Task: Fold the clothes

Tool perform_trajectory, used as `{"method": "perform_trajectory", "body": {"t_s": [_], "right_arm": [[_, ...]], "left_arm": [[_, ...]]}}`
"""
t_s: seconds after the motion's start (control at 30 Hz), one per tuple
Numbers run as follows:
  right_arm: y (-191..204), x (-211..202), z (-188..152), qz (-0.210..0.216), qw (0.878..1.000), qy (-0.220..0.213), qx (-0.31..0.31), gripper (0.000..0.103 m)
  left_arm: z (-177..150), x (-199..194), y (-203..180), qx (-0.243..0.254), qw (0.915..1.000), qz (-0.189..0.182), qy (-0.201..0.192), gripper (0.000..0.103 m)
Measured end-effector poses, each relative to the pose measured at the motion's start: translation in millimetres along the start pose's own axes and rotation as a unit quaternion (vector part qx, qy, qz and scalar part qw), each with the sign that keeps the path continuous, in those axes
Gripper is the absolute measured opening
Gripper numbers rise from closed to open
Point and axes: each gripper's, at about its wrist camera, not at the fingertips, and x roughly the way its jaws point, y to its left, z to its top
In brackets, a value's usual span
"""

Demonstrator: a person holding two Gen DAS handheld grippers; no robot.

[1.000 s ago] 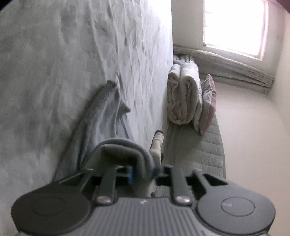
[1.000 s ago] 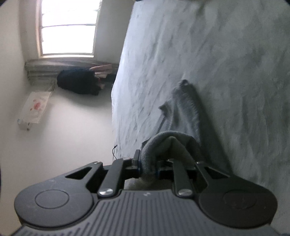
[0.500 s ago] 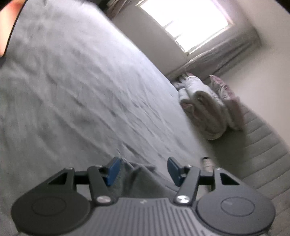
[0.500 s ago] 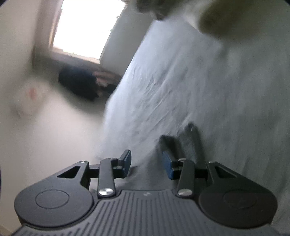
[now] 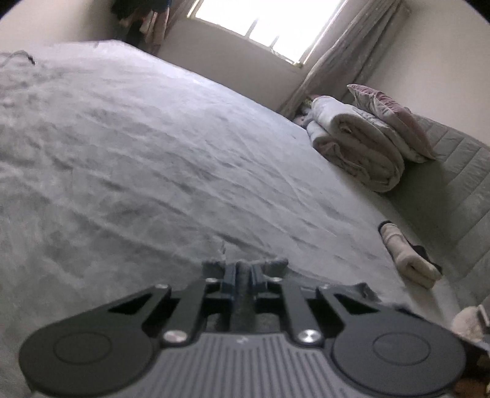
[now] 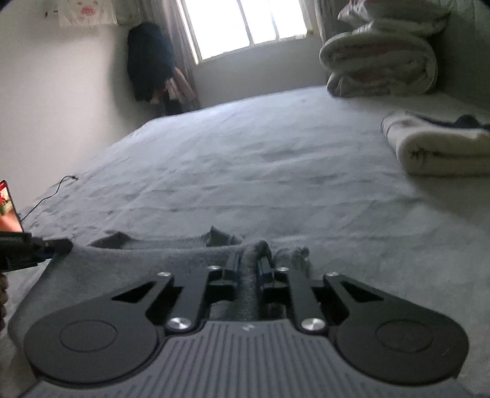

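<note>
A grey garment (image 6: 128, 260) is spread low on the grey bed sheet (image 6: 275, 171), at the sheet's near edge. A fold of its cloth is pinched between the closed fingers of the right gripper (image 6: 248, 269). Another edge of it is clamped in the left gripper (image 5: 242, 277), likewise just above the sheet.

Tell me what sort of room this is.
Most likely a bedroom at home. A wide bed in a grey sheet fills both views, a rolled-up duvet and pillow lie at its far end, and clothes hang beside a curtained window.
</note>
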Motion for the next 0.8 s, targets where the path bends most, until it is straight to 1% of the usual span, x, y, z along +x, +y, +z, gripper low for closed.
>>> {"method": "perform_trajectory", "body": {"t_s": [0.03,0.1,0.13,0.2,0.27,0.33,0.37,0.43,0.47,0.5,0.53,0.57,0.6,0.67,0.7,0.73,0.77,0.8], "right_arm": [[2.5,-1.2,2.1,-0.006,1.0,-0.017,-0.008,0.007],[5.8,-1.7,8.1,-0.015,0.999,-0.047,-0.02,0.007],[7.3,-0.2,9.6,-0.023,0.998,-0.054,-0.026,0.007],[10.3,4.1,11.1,-0.043,0.996,-0.062,-0.041,0.007],[9.7,15.2,6.7,-0.061,0.996,-0.043,-0.053,0.007],[5.8,28.4,-0.7,-0.07,0.996,-0.012,-0.057,0.007],[4.3,31.4,-1.3,-0.071,0.996,-0.006,-0.057,0.008],[4.0,30.4,0.7,-0.074,0.996,-0.007,-0.059,0.009],[4.2,29.0,1.0,-0.077,0.995,-0.009,-0.06,0.014],[5.0,26.6,2.0,-0.083,0.995,-0.013,-0.061,0.018],[6.1,23.9,3.4,-0.089,0.994,-0.018,-0.063,0.026],[8.4,20.3,4.0,-0.094,0.993,-0.025,-0.065,0.029],[13.2,15.5,4.8,-0.101,0.992,-0.035,-0.073,0.029],[23.5,8.8,7.8,-0.105,0.989,-0.045,-0.089,0.029],[28.9,5.5,8.7,-0.1,0.99,-0.048,-0.092,0.029],[34.2,2.9,9.3,-0.09,0.99,-0.051,-0.092,0.03],[39.5,1.7,8.9,-0.078,0.992,-0.05,-0.09,0.036],[44.8,1.1,8.1,-0.065,0.993,-0.048,-0.089,0.039]], "left_arm": [[1.1,-1.3,-3.1,0.002,0.9999,0.003,-0.01,0.008],[4.0,-2.7,-8.7,0.002,0.9994,0.007,-0.033,0.008],[5.4,-0.7,-11.1,0.004,0.999,0.012,-0.042,0.008],[5.0,7.5,-15.6,0.015,0.9985,0.026,-0.045,0.008],[-1.7,20.5,-19.1,0.04,0.9973,0.049,-0.037,0.009],[-14.0,35.0,-20.4,0.075,0.994,0.078,-0.021,0.011],[-19.1,38.4,-20.7,0.084,0.9927,0.084,-0.021,0.012],[-18.0,35.0,-23.8,0.088,0.9917,0.09,-0.027,0.015],[-16.6,32.0,-25.2,0.087,0.9915,0.092,-0.031,0.016],[-15.4,27.4,-27.2,0.084,0.9915,0.094,-0.036,0.023],[-14.1,22.1,-29.6,0.079,0.9914,0.095,-0.042,0.028],[-12.9,16.8,-32.0,0.075,0.9913,0.096,-0.048,0.037],[-12.2,11.1,-35.7,0.074,0.9913,0.094,-0.056,0.041],[-11.6,1.5,-46.2,0.086,0.9906,0.079,-0.071,0.043],[-12.4,-1.5,-52.1,0.095,0.9904,0.068,-0.075,0.047],[-15.5,-0.4,-56.3,0.105,0.9902,0.061,-0.07,0.049],[-19.6,2.6,-59.3,0.116,0.9897,0.059,-0.062,0.052],[-23.6,5.6,-62.2,0.126,0.989,0.056,-0.053,0.055]]}}
